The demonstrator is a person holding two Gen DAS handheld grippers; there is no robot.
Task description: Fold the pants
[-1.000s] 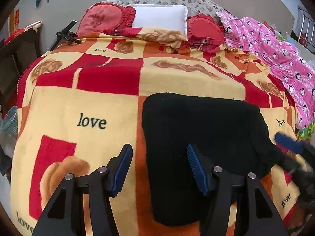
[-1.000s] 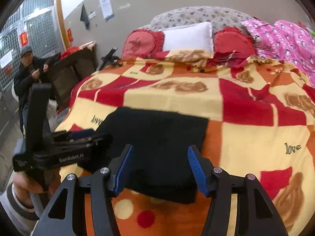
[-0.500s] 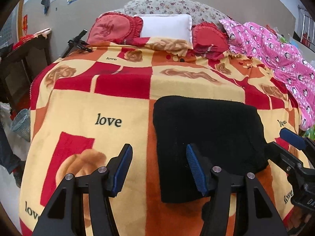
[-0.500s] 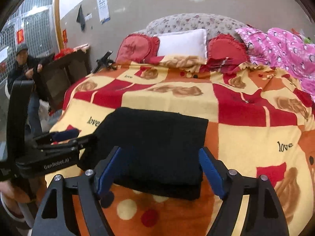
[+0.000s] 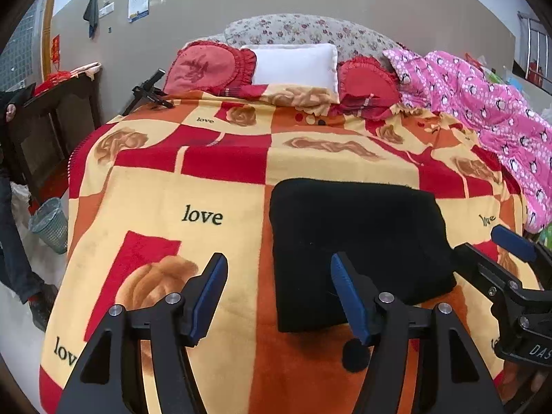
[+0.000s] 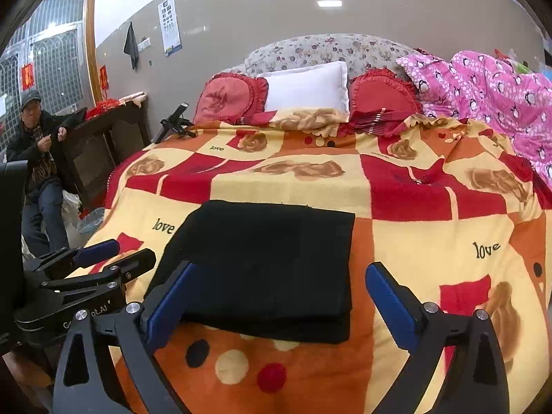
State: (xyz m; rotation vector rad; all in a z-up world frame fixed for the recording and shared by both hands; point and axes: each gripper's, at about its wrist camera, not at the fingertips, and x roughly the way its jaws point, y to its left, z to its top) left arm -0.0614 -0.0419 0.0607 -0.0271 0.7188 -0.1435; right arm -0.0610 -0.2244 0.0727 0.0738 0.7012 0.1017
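Black pants sit folded at lower centre on the bed's blanket, both claws spread and empty, right claw just opened wider, so a careless swipe could probably undo that stack.

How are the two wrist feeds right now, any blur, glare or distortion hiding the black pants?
Left wrist view: sharp, strong fisheye bowing the bed edges, dark corners; the pants read as flat black, with no fold detail. Right wrist view: also sharp; ceiling lights glare on the glossy wall, and layered edges show faintly at the pants' near edge.
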